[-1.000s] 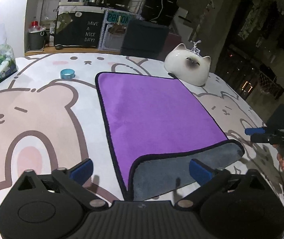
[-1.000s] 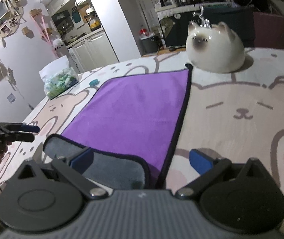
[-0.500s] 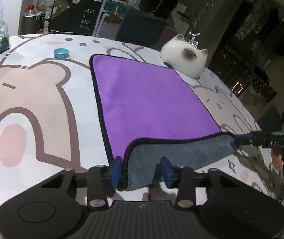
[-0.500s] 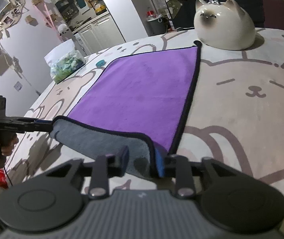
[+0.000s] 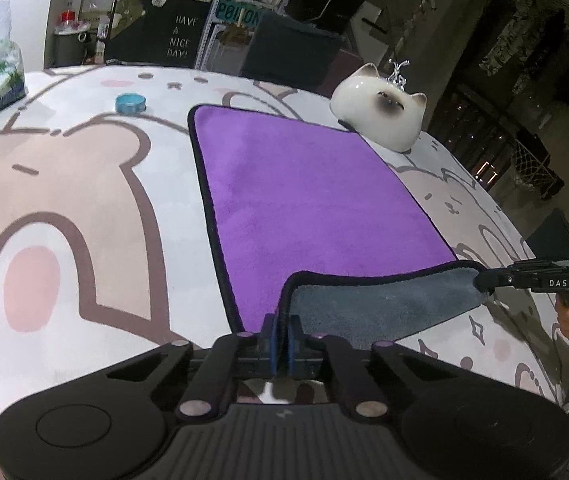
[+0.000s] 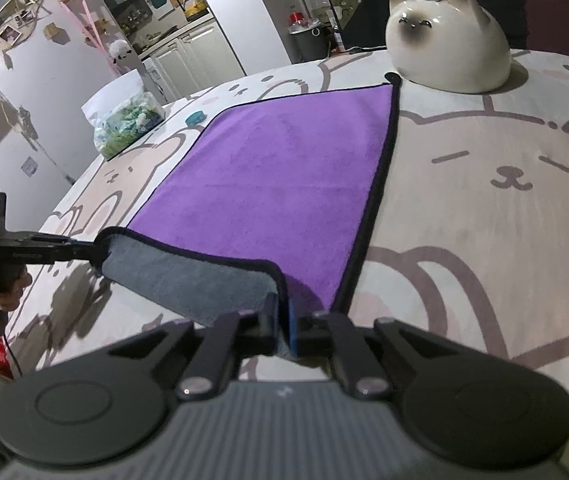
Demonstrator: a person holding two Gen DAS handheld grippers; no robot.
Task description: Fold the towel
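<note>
A purple towel with a black hem and a grey underside lies on the bear-print table; it also shows in the right wrist view. Its near edge is lifted and turned back, grey side up. My left gripper is shut on the near left corner. My right gripper is shut on the near right corner and also shows at the right of the left wrist view. The left gripper shows at the left of the right wrist view.
A white ceramic cat sits at the towel's far right corner, touching it. A small blue ring lies left of the towel. A bag of green items stands at the far left. The table edge is close on both sides.
Both grippers went from open, straddling the near corners, to shut on them. The near edge has lifted off the table and stretches between them.
</note>
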